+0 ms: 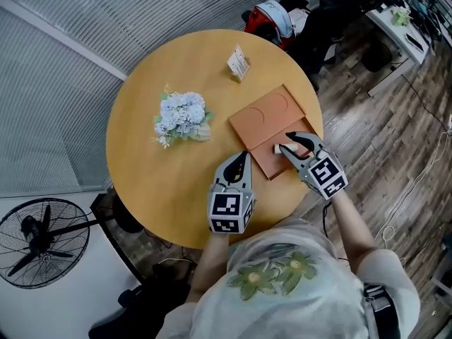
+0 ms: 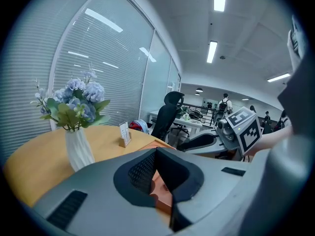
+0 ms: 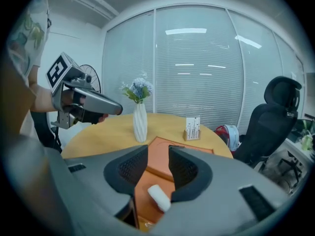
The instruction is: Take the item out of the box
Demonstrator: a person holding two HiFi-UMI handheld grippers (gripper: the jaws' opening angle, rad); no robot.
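An orange box [image 1: 265, 129] lies open and flat on the round yellow table [image 1: 162, 182]. A small white item [image 1: 277, 148] rests in its near half. My right gripper [image 1: 291, 141] stands open over that half. In the right gripper view the white item [image 3: 158, 198] lies low between the jaws, against the right one, and the pads do not press it. My left gripper [image 1: 242, 157] is shut, with its tips over the box's near-left edge and nothing seen between the pads. In the left gripper view part of the box [image 2: 160, 191] shows under the jaws.
A white vase of blue flowers [image 1: 182, 115] stands left of the box. A small card stand [image 1: 239, 62] sits at the table's far edge. Off the table are a floor fan [image 1: 42, 242], a red helmet [image 1: 272, 16] and a black office chair [image 3: 278, 117].
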